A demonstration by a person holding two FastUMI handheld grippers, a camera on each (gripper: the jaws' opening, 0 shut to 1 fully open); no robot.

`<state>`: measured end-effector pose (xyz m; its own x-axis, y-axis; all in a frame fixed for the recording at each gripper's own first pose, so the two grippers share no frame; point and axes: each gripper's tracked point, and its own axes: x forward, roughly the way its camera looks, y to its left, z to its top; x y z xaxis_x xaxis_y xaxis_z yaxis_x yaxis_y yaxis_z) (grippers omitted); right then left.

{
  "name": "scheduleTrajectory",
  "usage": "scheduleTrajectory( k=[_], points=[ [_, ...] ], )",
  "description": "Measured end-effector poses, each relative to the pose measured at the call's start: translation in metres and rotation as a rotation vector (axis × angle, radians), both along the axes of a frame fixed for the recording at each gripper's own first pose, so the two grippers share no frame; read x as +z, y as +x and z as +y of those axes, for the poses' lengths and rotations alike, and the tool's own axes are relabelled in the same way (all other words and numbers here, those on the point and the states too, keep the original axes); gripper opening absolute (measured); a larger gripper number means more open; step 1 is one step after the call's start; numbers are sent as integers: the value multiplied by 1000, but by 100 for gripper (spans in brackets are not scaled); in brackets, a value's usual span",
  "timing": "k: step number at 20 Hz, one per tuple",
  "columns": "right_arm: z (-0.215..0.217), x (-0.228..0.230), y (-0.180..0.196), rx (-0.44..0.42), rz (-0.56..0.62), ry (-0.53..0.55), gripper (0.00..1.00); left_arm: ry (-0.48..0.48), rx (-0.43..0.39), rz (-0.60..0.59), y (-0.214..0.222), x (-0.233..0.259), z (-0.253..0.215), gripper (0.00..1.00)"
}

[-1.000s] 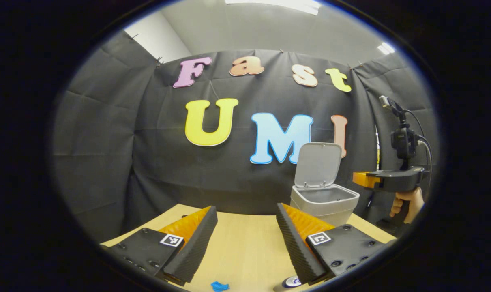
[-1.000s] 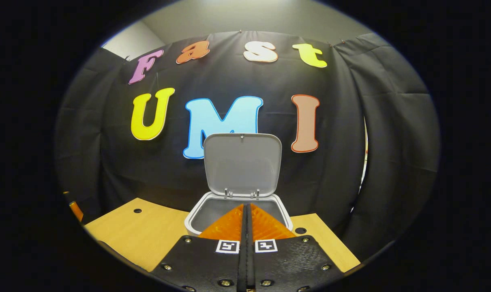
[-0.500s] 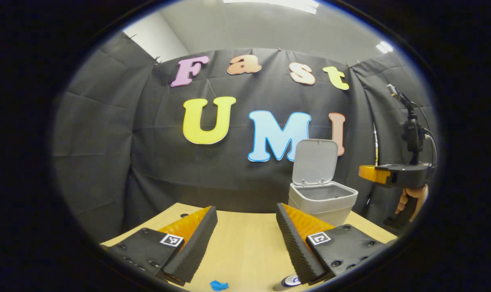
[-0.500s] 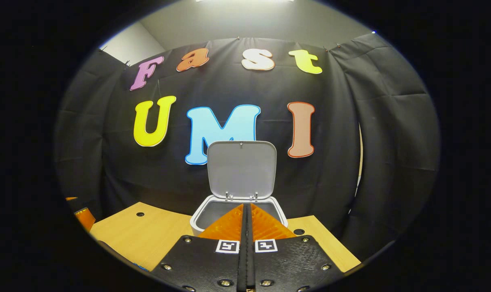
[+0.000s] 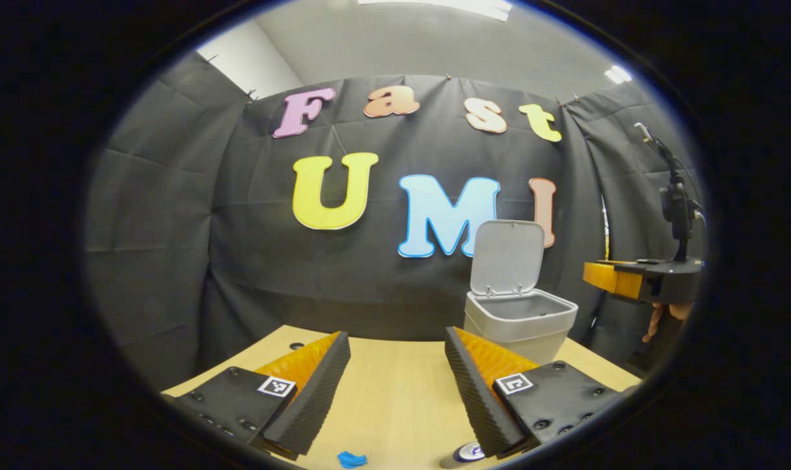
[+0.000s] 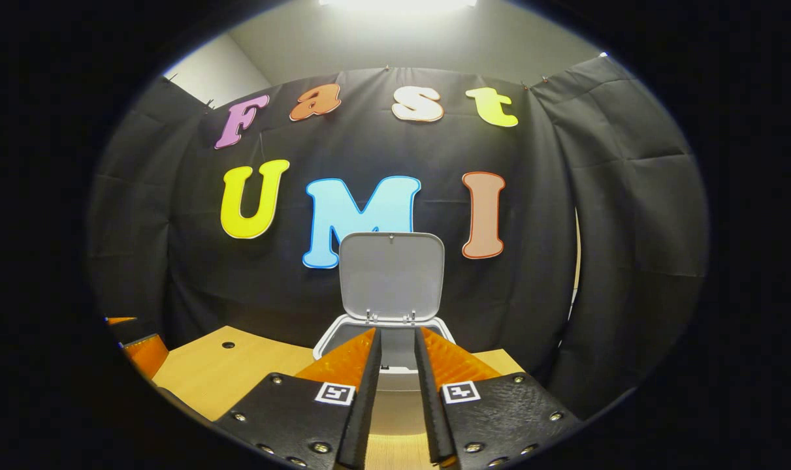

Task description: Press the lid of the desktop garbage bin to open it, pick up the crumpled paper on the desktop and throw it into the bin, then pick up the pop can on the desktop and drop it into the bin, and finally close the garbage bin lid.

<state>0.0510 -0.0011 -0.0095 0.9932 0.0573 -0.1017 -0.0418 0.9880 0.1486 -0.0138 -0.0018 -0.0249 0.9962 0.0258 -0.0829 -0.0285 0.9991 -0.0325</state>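
The grey desktop bin (image 5: 520, 321) stands at the far right of the wooden table (image 5: 395, 398) with its lid (image 5: 507, 256) swung up and open. In the left gripper view my left gripper (image 5: 395, 334) hovers open over the table, nothing between its fingers. Below it, at the near edge, lie the blue crumpled paper (image 5: 351, 459) and the top of the pop can (image 5: 466, 453). My right gripper (image 6: 398, 333) faces the bin (image 6: 335, 331) and its raised lid (image 6: 392, 274), its fingers a small gap apart and empty. It also appears side-on as the right gripper (image 5: 597, 274), level with the bin's right side.
A hand (image 5: 664, 318) holds the right gripper beside the table's right end. The left gripper (image 6: 139, 347) pokes in at the left edge of the right gripper view. Small holes (image 6: 228, 344) mark the table's far corners. Black cloth walls close in behind the bin.
My right gripper's fingers, pressed together before, now stand slightly apart, and it has drawn back from the bin. The left gripper has barely moved. The lid stays up.
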Motion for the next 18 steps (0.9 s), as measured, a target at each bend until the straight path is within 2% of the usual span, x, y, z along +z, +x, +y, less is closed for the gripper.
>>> scheduleTrajectory(
  k=[1, 3, 6, 8, 9, 12, 13, 18],
  points=[
    [2, -1, -1, 4, -2, 0, 35, -1, 1, 2, 0, -1, 0, 95],
    [4, 0, -6, 12, -6, 4, 46, -1, 4, 4, -1, -2, 1, 95],
    [8, 2, -14, 17, -14, 14, 50, 5, 9, 6, -1, -2, 3, 95],
    [8, 0, -18, 16, -10, 11, 58, 10, 9, 10, -1, -5, 4, 95],
    [9, 0, -20, 16, -8, 9, 65, 13, 8, 13, -2, -6, 4, 95],
    [10, -2, -26, 13, -8, 11, 69, 18, 2, 21, -3, -10, 1, 95],
    [10, -3, -28, 10, -10, 14, 77, 16, 2, 23, -3, -11, 1, 95],
    [11, -4, -37, 18, -16, 1, 84, 13, 6, 34, -6, -18, 2, 96]
  ],
)
